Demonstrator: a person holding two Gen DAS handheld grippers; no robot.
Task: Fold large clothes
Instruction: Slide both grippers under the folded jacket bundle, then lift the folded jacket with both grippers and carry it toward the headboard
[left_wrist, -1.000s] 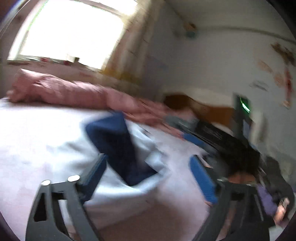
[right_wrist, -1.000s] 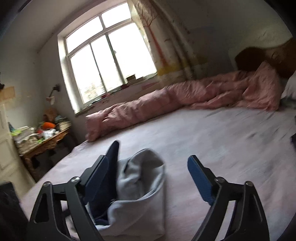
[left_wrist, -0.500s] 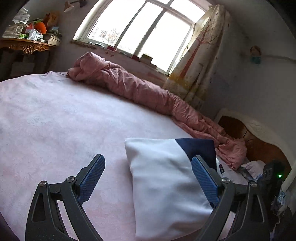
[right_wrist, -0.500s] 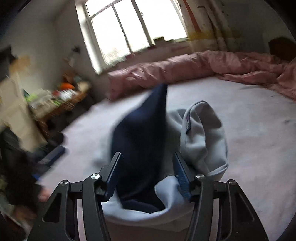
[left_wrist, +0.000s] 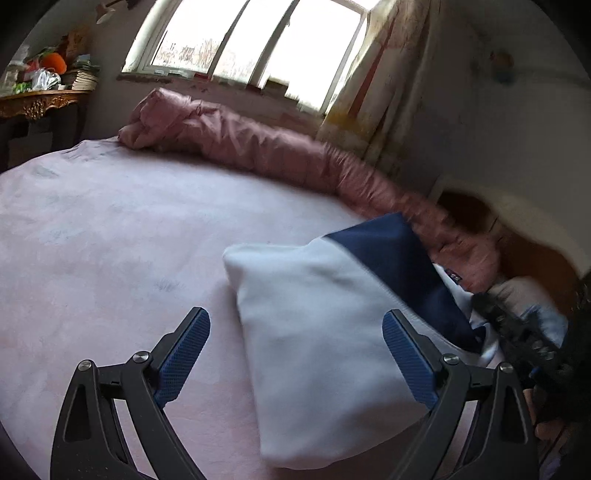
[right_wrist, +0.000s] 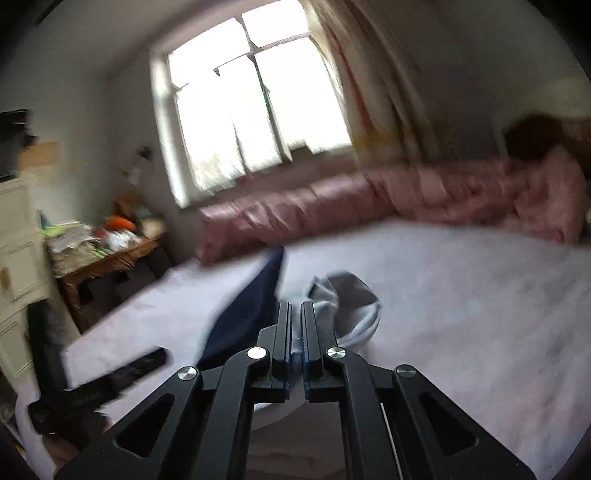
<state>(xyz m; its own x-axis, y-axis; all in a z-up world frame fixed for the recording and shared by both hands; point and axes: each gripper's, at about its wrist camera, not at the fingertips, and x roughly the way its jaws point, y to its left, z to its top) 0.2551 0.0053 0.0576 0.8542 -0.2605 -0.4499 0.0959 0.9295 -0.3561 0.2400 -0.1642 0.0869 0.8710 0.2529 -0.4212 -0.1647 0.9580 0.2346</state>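
Note:
A white and navy garment (left_wrist: 295, 280) lies bunched on the pink bed sheet (left_wrist: 110, 240), its navy panel (left_wrist: 399, 258) toward the far right. My left gripper (left_wrist: 295, 317) hovers open just above its white part, one finger over the cloth and the other over bare sheet. In the right wrist view my right gripper (right_wrist: 296, 306) is shut on a fold of the garment (right_wrist: 351, 302), with pale fabric pinched between the pads. The navy part (right_wrist: 255, 306) rises to the left of the fingers. The picture is blurred by motion.
A rolled pink duvet (left_wrist: 258, 147) runs along the far side of the bed under the window. A cluttered wooden side table (right_wrist: 103, 254) and a white drawer unit (right_wrist: 14, 240) stand left of the bed. The headboard (left_wrist: 535, 258) is at the right.
The right jaws went from wide open to shut on the garment's fold. The left gripper stayed open and shifted over the cloth, which now lies as a flatter white bundle.

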